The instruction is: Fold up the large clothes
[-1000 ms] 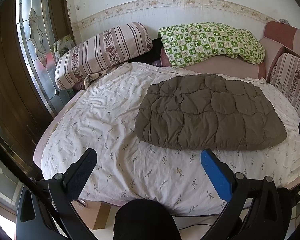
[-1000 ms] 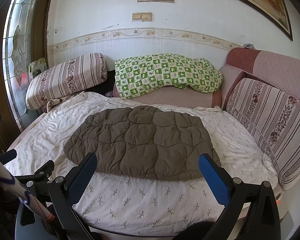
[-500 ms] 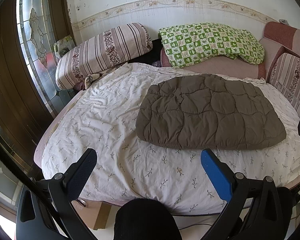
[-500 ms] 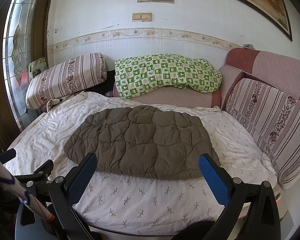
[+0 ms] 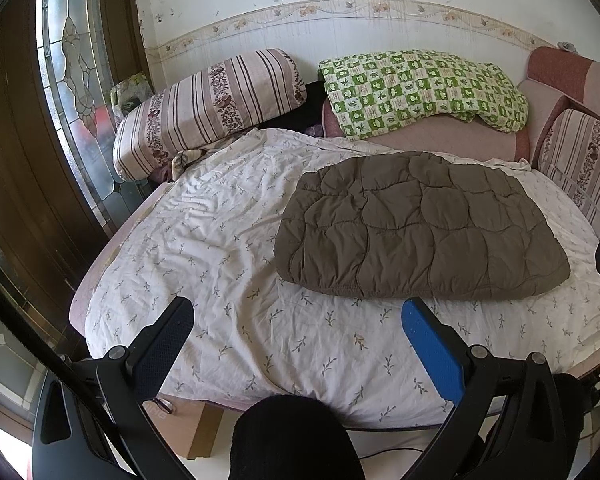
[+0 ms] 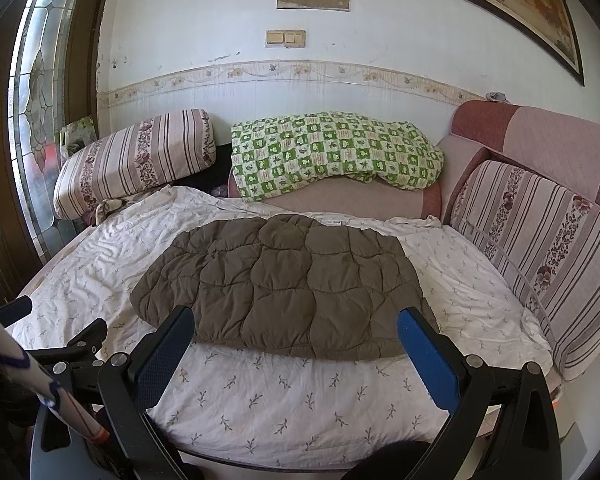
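Both grippers, left gripper (image 5: 296, 326) and right gripper (image 6: 296, 326), hang with jaws released, empty. Nothing has shifted: brown quilted padded garment (image 6: 284, 292) lies folded mid-bed (image 6: 284, 400), toward the near edge. Fold looks finished.

Home bedroom, bed (image 5: 220, 264), striped pillows (image 6: 136, 160)

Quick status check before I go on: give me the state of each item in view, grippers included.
Brown quilted garment: folded into a compact rectangle, lying flat on the bed, not held.
Floral bedsheet: spread over the bed, wrinkled.
Green checked blanket: bunched loosely at the far end.
Striped bolster: lying tilted by the window.
Left gripper: open, empty.
Right gripper: open, empty.
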Available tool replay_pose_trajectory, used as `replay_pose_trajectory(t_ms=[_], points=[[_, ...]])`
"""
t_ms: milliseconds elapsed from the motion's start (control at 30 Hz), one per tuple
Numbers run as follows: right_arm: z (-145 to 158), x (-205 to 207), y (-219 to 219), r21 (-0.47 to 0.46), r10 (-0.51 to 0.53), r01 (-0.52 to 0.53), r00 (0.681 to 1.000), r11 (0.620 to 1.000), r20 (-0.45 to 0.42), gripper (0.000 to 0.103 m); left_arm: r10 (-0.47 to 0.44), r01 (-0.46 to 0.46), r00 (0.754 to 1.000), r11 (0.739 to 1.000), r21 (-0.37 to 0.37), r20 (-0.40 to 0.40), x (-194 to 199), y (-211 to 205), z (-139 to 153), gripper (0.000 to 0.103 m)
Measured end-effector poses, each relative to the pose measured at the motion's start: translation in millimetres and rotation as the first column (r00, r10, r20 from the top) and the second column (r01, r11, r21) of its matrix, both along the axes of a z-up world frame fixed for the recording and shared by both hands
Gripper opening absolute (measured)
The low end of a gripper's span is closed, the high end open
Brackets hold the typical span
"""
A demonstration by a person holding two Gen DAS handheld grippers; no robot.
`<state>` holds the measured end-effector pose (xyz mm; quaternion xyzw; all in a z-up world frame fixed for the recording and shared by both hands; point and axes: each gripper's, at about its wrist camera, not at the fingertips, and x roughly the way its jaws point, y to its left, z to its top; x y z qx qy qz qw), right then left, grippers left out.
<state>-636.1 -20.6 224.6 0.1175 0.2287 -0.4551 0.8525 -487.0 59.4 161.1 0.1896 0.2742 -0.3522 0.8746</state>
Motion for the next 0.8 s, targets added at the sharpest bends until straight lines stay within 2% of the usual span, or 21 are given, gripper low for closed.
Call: replay_pose_trajectory(t_ms=[800], points=[[-0.9, -3.0, 2.5, 0.001, -0.004, 0.004, 1.000, 1.000, -0.011, 0.103, 0.002, -0.002, 1.000, 1.000, 0.001, -0.002, 1.0, -1.0, -0.2, 0.103]])
